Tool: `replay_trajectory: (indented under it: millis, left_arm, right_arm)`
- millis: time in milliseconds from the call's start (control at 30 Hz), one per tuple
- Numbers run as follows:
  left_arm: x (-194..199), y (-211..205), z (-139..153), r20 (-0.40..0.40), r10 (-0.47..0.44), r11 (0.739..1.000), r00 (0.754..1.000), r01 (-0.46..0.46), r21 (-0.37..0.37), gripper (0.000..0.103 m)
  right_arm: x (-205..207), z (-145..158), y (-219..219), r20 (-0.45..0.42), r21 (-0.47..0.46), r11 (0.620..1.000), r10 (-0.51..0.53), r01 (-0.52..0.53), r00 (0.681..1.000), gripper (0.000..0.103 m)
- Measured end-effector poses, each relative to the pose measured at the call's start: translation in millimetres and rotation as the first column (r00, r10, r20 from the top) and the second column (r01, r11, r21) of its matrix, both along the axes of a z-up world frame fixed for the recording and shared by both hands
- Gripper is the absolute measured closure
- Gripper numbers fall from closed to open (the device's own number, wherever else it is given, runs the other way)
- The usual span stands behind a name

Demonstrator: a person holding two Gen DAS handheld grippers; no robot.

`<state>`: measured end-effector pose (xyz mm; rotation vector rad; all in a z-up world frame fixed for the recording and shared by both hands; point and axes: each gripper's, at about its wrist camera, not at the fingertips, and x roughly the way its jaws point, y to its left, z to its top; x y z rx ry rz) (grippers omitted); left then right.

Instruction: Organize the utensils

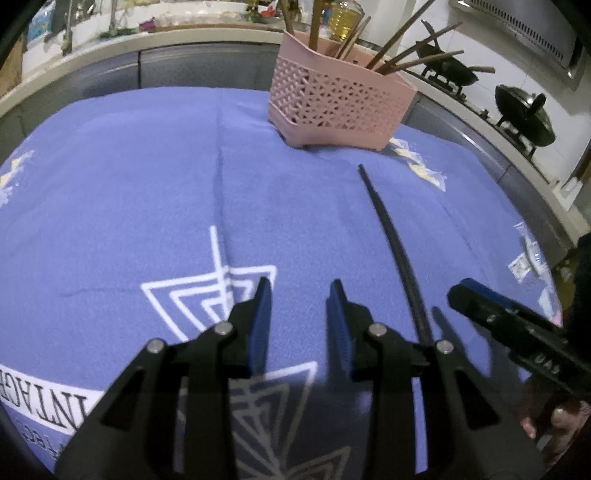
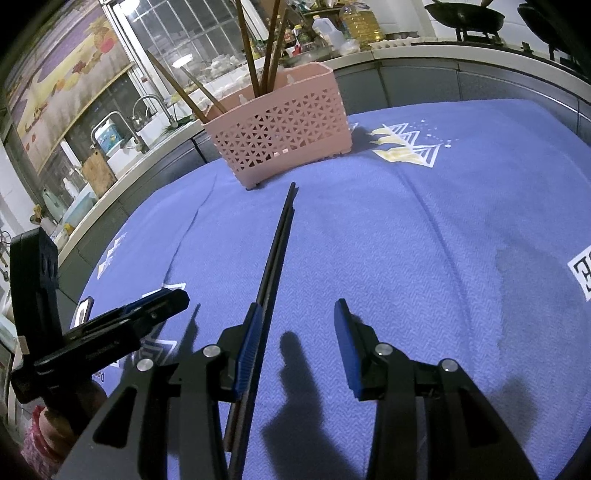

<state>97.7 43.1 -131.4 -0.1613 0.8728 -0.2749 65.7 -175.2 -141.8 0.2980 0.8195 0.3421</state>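
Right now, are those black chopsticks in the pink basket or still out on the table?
Out. The black chopsticks lie flat on the blue cloth, tips pointing toward the pink basket, which holds only brown chopsticks.

partial white "NTAGE" lettering, blue tablecloth (image 1: 110, 166)

Table: ahead of you, under a blue cloth (image 1: 147, 177).
Counter: a pale worktop (image 2: 369, 55) curves behind the table.
Window: barred panes (image 2: 177, 33) far left of your right gripper.
Sink: a tap (image 2: 147, 101) below it.
Stove: woks (image 1: 524, 114) far right of your left gripper.
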Motion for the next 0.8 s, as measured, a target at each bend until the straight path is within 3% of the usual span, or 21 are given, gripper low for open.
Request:
replay_trajectory:
  millis: [200,800]
  left_arm:
    - [-3.9,-4.0,12.0,0.029,-0.026,0.999,0.999,0.027,-0.019,0.071]
    - [-4.3,-6.5,12.0,-0.006,-0.032,0.998,0.999,0.032,-0.048,0.071]
  right_arm:
    - [0.0,0.6,-0.2,0.000,0.001,1.000,0.001,-0.001,1.000,0.061]
    - [-0.6,-0.5,1.1,-0.008,0.002,1.000,0.002,-0.002,1.000,0.061]
